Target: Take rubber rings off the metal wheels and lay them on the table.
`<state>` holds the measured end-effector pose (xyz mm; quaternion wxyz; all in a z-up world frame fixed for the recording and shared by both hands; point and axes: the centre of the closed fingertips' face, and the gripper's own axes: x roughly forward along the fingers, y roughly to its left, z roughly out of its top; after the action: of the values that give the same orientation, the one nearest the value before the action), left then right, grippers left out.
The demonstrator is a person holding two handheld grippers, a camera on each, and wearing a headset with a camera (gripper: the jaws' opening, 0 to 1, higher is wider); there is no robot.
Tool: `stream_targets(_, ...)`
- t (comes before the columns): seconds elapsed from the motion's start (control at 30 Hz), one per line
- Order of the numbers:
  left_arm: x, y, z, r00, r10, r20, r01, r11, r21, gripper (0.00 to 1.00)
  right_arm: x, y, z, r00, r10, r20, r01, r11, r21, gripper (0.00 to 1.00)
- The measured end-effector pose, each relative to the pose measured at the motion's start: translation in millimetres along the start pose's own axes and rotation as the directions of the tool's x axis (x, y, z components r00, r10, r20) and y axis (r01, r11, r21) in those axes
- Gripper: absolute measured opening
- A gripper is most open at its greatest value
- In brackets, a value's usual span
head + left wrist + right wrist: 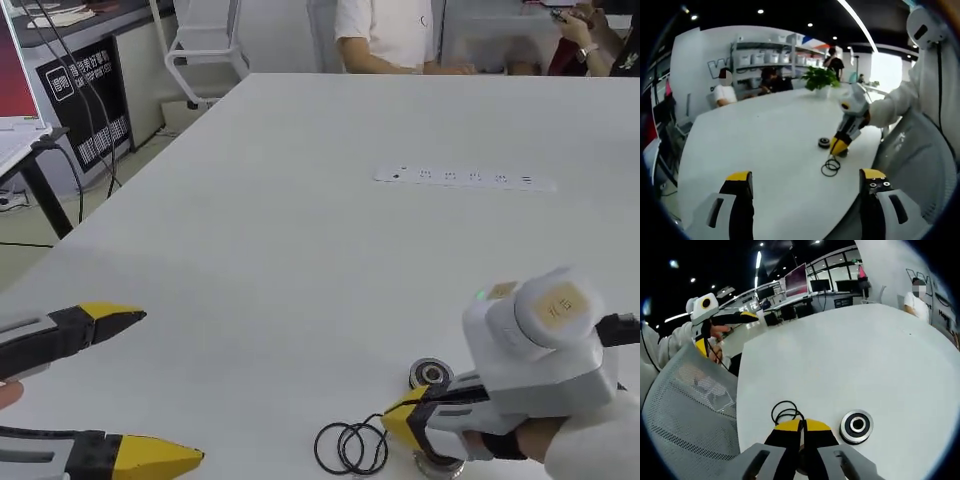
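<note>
A power strip (465, 179) lies well apart from rings (350, 447) and wheel (431, 375).

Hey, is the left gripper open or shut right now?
Open. In the left gripper view, the left gripper has its yellow-tipped jaws standing far apart, with nothing held between them.

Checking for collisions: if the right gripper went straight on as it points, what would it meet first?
Likely the rubber rings lying on the table just beyond its shut jaws; depth is unclear.
</note>
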<state>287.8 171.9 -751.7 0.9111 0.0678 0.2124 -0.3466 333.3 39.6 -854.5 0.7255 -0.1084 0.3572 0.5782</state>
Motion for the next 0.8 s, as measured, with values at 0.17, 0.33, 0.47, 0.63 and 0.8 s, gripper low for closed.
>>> stream_targets(0.17, 0.1, -0.7, -1.3, 1.0000, -0.002, -0.008, 0.002, 1.000, 0.003, 0.89, 1.6, 4.1, -2.2, 0.9998, 0.016, -0.008, -0.016, 1.000, 0.004, 0.02)
stream_targets(0.33, -0.5, -1.1, -2.0, 0.9999, -0.001, -0.011, 0.001, 1.000, -0.001, 0.89, 2.0, 4.0, -5.5, 0.9996, 0.020, -0.020, -0.020, 1.000, 0.006, 0.08)
stream_targets(0.47, 0.0, -1.4, -3.0, 0.9999, 0.000, -0.017, 0.000, 1.000, 0.001, 0.89, -2.0, 0.2, -3.8, 0.9999, 0.011, -0.008, -0.011, 1.000, 0.009, 0.09)
stream_targets(0.63, 3.0, -3.5, -0.2, 0.9998, -0.008, -0.019, 0.008, 1.000, -0.001, 0.88, -15.6, -9.2, 7.2, 0.9983, -0.011, 0.056, 0.010, 1.000, 0.019, 0.12)
stream_targets(0.8, 9.8, -4.1, 5.6, 0.9994, -0.024, -0.026, 0.025, 1.000, 0.014, 0.88, -34.3, -21.5, 19.0, 0.9889, -0.039, 0.143, 0.036, 0.999, 0.025, 0.15)
